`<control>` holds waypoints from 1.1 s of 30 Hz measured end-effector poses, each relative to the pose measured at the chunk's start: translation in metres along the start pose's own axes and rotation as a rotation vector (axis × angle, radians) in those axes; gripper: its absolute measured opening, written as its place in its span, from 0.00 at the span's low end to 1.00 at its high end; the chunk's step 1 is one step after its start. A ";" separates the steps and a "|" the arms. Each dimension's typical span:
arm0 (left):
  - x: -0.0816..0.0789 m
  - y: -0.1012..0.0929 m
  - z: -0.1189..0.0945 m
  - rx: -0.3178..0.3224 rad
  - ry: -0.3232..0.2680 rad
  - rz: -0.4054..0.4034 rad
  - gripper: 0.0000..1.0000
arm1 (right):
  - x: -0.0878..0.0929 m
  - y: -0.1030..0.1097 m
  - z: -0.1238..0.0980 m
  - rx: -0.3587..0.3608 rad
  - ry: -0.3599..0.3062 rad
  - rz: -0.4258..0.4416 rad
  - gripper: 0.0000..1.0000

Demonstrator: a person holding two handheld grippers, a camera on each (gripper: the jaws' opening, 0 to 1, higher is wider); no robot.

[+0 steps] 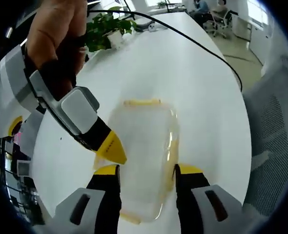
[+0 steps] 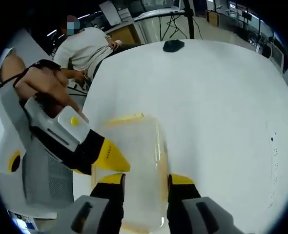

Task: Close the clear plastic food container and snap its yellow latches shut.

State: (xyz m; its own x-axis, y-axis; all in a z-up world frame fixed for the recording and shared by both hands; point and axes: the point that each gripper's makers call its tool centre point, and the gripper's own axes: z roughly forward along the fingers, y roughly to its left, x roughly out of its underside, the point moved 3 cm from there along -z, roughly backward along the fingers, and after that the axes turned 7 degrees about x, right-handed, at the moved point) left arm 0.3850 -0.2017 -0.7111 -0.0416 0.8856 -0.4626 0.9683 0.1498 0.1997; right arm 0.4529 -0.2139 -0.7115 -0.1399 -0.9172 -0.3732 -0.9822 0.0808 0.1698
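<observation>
Our left tongs (image 1: 146, 170) stand wide, straddling the near end of the clear container (image 1: 143, 158) without clamping it; the right tongs (image 2: 146, 179) do likewise in their own view. The container lies directly ahead on the white tabletop (image 1: 193, 83), long axis running away from us, one yellow latch (image 1: 141, 103) at the far end. Each pair reaches in from the other's left, hand (image 1: 53, 31) gripping high.
</observation>
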 end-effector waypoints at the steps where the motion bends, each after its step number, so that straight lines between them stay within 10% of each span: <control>1: -0.001 0.000 0.000 0.004 -0.002 -0.001 0.42 | 0.000 -0.001 0.000 0.003 -0.001 0.001 0.32; 33: 0.011 0.010 -0.014 0.071 -0.039 -0.019 0.61 | 0.028 0.021 -0.028 0.172 -0.121 0.001 0.57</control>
State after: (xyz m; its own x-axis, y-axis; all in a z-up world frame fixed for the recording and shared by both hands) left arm 0.3907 -0.1843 -0.7018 -0.0515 0.8649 -0.4994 0.9826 0.1332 0.1293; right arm 0.4315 -0.2484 -0.6931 -0.1445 -0.8644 -0.4816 -0.9876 0.1564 0.0155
